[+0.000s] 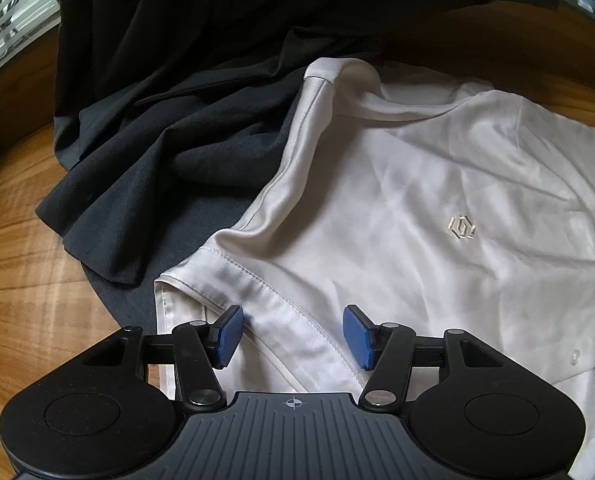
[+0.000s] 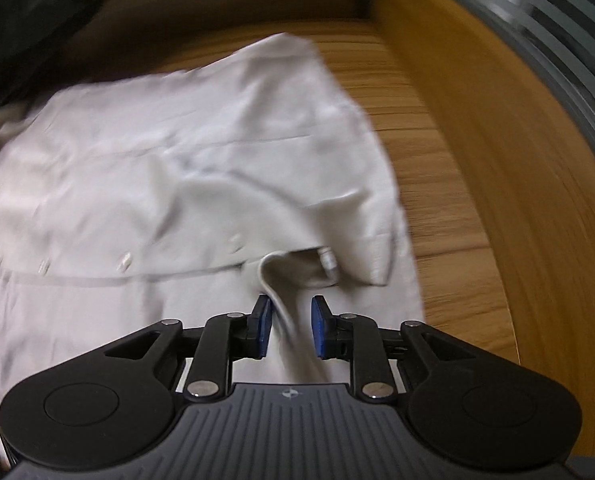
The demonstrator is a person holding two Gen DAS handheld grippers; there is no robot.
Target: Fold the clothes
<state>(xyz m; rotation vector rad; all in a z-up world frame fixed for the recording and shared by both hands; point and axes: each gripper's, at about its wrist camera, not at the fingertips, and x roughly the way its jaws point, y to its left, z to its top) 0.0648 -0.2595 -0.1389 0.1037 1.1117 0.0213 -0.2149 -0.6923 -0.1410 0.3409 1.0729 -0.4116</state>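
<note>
Left gripper (image 1: 293,336) first: its blue-padded fingers (image 1: 228,336) stand wide apart, nothing between them but air, hovering just above a stitched hem band of the white satin button-up shirt (image 1: 437,208). The band runs diagonally under the gap, and neither pad visibly pinches it. Out from there, the shirt spreads flat to the right across the wooden tabletop (image 1: 21,240), with a small silver embroidered logo (image 1: 460,227) on the chest and one pale button (image 1: 573,358) near the lower right edge. To the left, a rumpled dark charcoal garment (image 1: 169,148) lies heaped, and the shirt's long left edge overlaps it (the dark cloth climbs all the way to the top of the view).

Over to the right gripper (image 2: 291,328): jaws parted here too, though narrower, with a raised fold of the shirt (image 2: 177,168) running up between the blue pads (image 2: 263,326). The fold touches or nearly touches the left pad; whether the fingers are pressing it I can't say, as this view is motion-blurred. Just beyond the tips sits the open collar (image 2: 317,260), and a row of small buttons (image 2: 126,261) trails left along the placket. The shirt covers the left and centre, bare tabletop (image 2: 457,208) showing to the right.
</note>
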